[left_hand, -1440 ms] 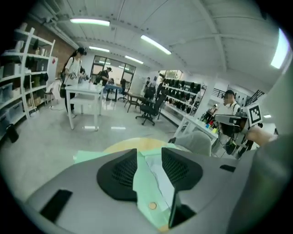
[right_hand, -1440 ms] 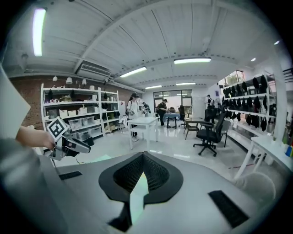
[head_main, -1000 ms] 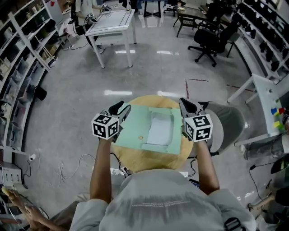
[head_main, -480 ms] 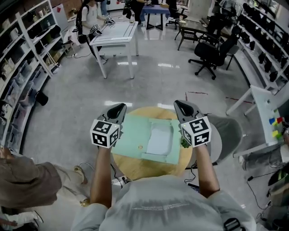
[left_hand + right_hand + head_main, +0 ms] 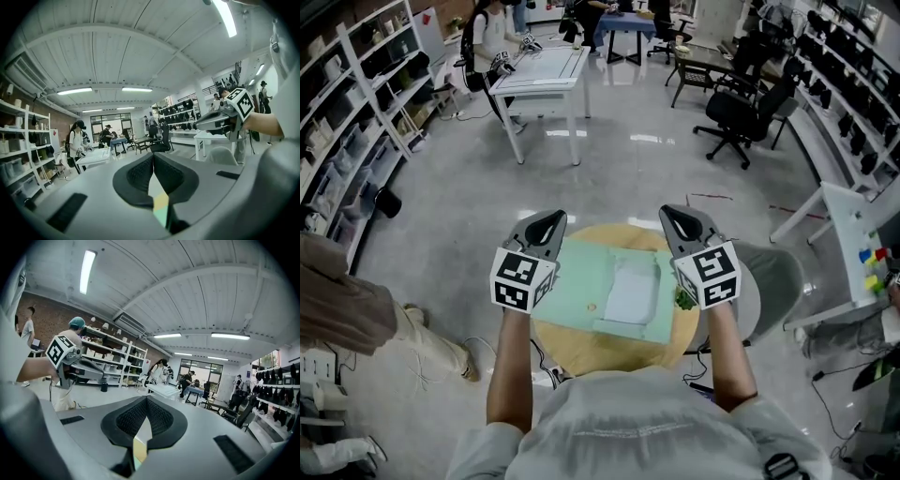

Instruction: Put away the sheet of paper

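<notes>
Above the round wooden table [image 5: 581, 343], left claw [image 5: 549, 225] and right claw [image 5: 677, 220] sit closed.

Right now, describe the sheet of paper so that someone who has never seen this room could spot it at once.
Find the round wooden table right in front of the person. A pale green folder lies flat on it, and the sheet of paper rests on the folder's right part. It is the only white thing on the table.
</notes>
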The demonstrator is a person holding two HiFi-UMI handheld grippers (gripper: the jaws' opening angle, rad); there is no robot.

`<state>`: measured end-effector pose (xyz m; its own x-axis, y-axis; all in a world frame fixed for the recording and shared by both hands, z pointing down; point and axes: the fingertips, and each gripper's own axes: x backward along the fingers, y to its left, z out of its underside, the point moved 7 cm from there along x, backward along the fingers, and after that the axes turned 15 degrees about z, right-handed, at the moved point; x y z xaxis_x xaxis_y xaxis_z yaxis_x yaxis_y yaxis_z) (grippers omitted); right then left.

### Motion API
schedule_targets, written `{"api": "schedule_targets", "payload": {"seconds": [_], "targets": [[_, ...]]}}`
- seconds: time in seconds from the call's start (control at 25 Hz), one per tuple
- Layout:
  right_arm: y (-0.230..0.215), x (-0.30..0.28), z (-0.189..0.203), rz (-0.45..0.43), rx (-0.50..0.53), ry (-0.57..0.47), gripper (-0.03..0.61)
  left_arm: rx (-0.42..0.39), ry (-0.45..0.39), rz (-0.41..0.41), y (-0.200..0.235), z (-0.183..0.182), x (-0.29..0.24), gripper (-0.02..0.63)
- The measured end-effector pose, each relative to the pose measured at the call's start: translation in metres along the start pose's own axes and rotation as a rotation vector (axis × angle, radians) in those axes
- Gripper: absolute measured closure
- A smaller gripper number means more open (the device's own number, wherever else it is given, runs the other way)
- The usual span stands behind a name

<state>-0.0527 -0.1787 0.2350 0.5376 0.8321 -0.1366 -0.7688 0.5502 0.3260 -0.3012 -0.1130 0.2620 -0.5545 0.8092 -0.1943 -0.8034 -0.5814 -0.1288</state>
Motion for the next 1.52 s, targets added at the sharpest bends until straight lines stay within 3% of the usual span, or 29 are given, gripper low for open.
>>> {"api": "schedule_targets", "payload": {"seconds": [0.12, 0.64, 1.52], "targets": [[0.0, 0.001, -0.006, -0.009, -0.004, -0.011, 0.549, -0.035, 0.011, -0.008, -0.001, -0.005, 0.001, 0.594], [0.008, 0.001, -0.008, -0.042, 0.015, -0.002, 0.549, -0.041, 0.001, -0.002, -0.001, -0.01, 0.006, 0.594], [-0.004, -0.001, 0.006, -0.036, 0.001, 0.02, 0.549, 0.022, -0.014, 0.002, 0.004, -0.003, 0.004, 0.594]]}}
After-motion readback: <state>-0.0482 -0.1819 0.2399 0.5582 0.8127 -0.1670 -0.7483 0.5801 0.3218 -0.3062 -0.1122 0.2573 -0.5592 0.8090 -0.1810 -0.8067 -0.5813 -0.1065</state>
